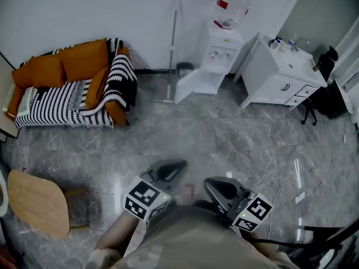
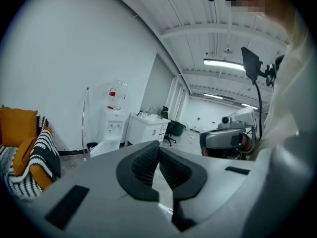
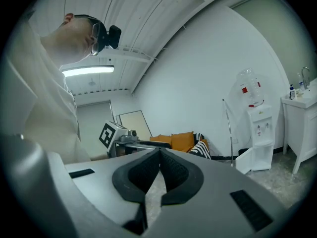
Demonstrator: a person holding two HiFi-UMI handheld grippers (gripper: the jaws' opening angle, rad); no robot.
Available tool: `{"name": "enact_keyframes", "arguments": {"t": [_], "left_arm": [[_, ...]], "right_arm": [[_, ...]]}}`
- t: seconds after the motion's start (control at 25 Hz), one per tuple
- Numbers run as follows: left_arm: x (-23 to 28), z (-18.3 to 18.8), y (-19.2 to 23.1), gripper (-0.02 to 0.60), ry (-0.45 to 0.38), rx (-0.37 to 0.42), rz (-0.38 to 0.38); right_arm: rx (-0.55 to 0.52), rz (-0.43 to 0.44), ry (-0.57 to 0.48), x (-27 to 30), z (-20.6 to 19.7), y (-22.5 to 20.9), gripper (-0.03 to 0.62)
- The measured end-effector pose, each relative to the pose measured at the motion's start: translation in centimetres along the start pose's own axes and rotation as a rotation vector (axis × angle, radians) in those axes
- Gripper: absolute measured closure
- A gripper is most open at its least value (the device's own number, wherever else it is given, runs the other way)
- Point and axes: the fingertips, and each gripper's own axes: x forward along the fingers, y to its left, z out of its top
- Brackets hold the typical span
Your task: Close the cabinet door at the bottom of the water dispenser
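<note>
The white water dispenser point(image 1: 224, 52) stands against the far wall with a clear bottle point(image 1: 234, 1) on top. Its bottom cabinet door point(image 1: 189, 86) is swung open to the left. Both grippers are held low in front of the person, far from the dispenser. My left gripper point(image 1: 168, 171) and right gripper point(image 1: 219, 188) are both shut with nothing between the pads. The left gripper view shows its gripper point(image 2: 158, 150) shut and the dispenser point(image 2: 114, 125) far off left. In the right gripper view that gripper point(image 3: 159, 152) is shut, with the dispenser point(image 3: 260, 128) and its open door point(image 3: 244, 161) at the right.
A mop point(image 1: 171, 49) leans on the wall beside a small bin point(image 1: 184, 69), left of the dispenser. A white sink cabinet point(image 1: 277, 74) and a black office chair point(image 1: 320, 94) stand to its right. A sofa point(image 1: 73, 88) sits far left, a wooden stool point(image 1: 36, 203) near left, cables point(image 1: 280, 192) on the floor.
</note>
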Motion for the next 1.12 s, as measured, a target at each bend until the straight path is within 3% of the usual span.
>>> {"name": "enact_keyframes", "arguments": {"t": [0.36,0.56,0.92,1.12], "left_arm": [[0.3,-0.6,2.5,0.588,0.035,0.000,0.048],[3.0,0.2,4.1,0.588,0.066,-0.006,0.093],[14.2,5.6,5.1,0.586,0.132,0.040,0.095],[20.8,6.8,5.2,0.588,0.166,0.043,0.128]], "right_arm": [[0.015,0.095,0.034,3.7,0.1,-1.6,0.585],[0.054,0.138,0.009,4.7,0.9,-5.3,0.586],[0.162,0.129,-0.081,1.6,4.9,-16.3,0.586],[0.198,0.133,-0.094,-1.0,5.8,-22.5,0.586]]}}
